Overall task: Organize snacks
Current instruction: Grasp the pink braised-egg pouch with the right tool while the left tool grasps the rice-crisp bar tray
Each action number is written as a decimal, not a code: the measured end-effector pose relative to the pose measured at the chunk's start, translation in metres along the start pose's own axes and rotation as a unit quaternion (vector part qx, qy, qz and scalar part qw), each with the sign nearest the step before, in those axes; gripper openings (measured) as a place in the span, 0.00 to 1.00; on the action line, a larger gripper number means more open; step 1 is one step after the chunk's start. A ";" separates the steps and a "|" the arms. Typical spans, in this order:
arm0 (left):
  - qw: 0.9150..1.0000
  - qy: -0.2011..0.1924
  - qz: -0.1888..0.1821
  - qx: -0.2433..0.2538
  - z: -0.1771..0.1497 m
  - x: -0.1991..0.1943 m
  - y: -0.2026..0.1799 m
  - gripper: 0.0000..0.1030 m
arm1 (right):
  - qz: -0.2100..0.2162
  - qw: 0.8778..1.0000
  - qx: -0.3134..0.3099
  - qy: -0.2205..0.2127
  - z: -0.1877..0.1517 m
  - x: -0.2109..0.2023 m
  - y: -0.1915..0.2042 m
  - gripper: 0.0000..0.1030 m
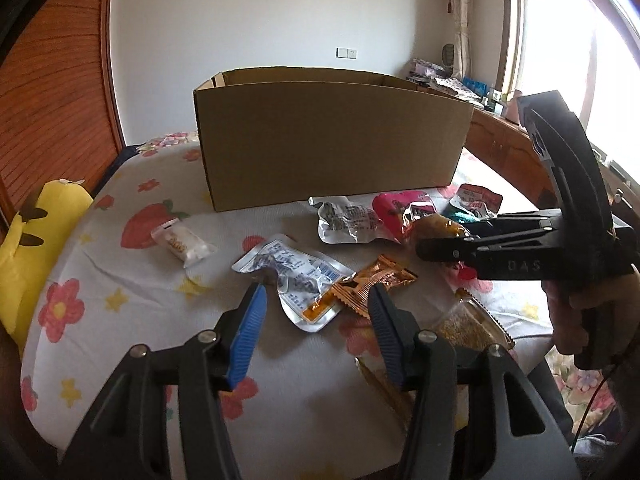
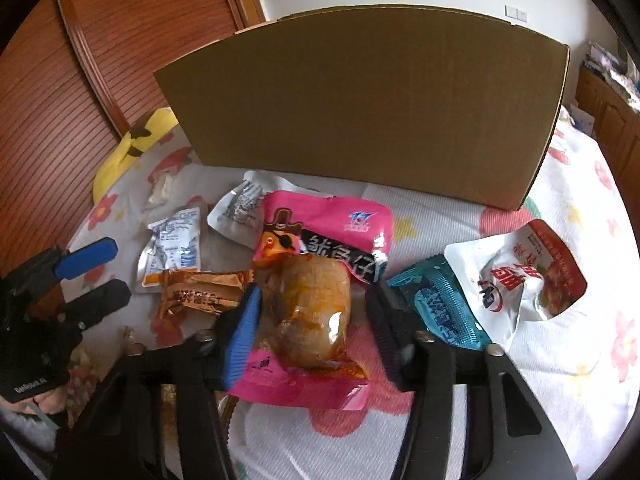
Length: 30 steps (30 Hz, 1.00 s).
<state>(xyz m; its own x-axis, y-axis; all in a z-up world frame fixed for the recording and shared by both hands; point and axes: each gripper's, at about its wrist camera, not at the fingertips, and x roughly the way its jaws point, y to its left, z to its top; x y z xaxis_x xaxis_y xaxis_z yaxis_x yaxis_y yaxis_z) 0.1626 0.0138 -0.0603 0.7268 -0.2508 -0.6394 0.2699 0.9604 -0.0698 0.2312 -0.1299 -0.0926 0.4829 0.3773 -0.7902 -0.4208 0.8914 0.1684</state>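
At the far left edge of the bed (image 1: 132, 292), a yellow plush toy (image 1: 36, 240) leans off the flowered sheet, well apart from the snacks. Next comes a small white candy packet (image 1: 182, 245), alone on a strawberry print. Toward the middle lies a silver pouch (image 1: 288, 276), its corner under an orange wrapper (image 1: 360, 292). The left gripper (image 1: 318, 312) hovers above these two with its jaws spread wide and nothing between them. Behind everything stands the cardboard box (image 1: 328, 140), open at the top and touching the sheet; its inside is hidden.

Further right, a second silver pouch (image 2: 240, 208) lies partly under the pink pouch (image 2: 320, 264), whose clear window shows a brownish piece of food. The right gripper (image 2: 316, 320) has its jaws wide apart on either side of that pouch, without clamping it. Just beside it on the right sits a teal packet (image 2: 436, 304), touching a white and red pouch (image 2: 528, 272).

My judgement is that the pink pouch is the next pick. Its film looks slick and puffy, so a pinch on the bulge could squeeze it out sideways, and closing low could catch the soft sheet. The teal packet lies close enough to the right jaw to be snagged or dragged. The box wall is tall, so a low carry could knock it.
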 end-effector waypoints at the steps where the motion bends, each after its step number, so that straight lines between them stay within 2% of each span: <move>1: 1.000 0.000 -0.002 0.001 0.000 0.000 -0.001 0.53 | -0.003 1.000 0.000 -0.001 -0.001 0.000 -0.001 0.43; 7: 0.999 0.001 -0.045 0.008 -0.004 -0.006 -0.008 0.60 | -0.001 1.000 0.005 -0.018 -0.004 -0.011 -0.005 0.40; 12: 0.997 0.002 -0.070 0.034 -0.009 -0.013 -0.020 0.64 | 0.001 1.000 0.008 -0.030 -0.010 -0.030 -0.007 0.40; 19: 0.993 0.007 -0.084 0.078 -0.014 -0.021 -0.037 0.64 | -0.016 0.999 0.009 -0.028 -0.029 -0.057 -0.017 0.40; 30: 0.986 0.024 -0.090 0.139 -0.024 -0.024 -0.057 0.65 | -0.036 0.999 0.005 -0.033 -0.044 -0.073 -0.015 0.41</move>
<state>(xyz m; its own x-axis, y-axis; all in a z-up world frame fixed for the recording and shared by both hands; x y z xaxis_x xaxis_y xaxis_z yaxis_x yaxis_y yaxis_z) 0.1147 -0.0318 -0.0591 0.6229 -0.4014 -0.6715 0.5591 0.8288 0.0232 0.1686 -0.1820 -0.0639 0.5607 0.3283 -0.7601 -0.3758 0.9189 0.1197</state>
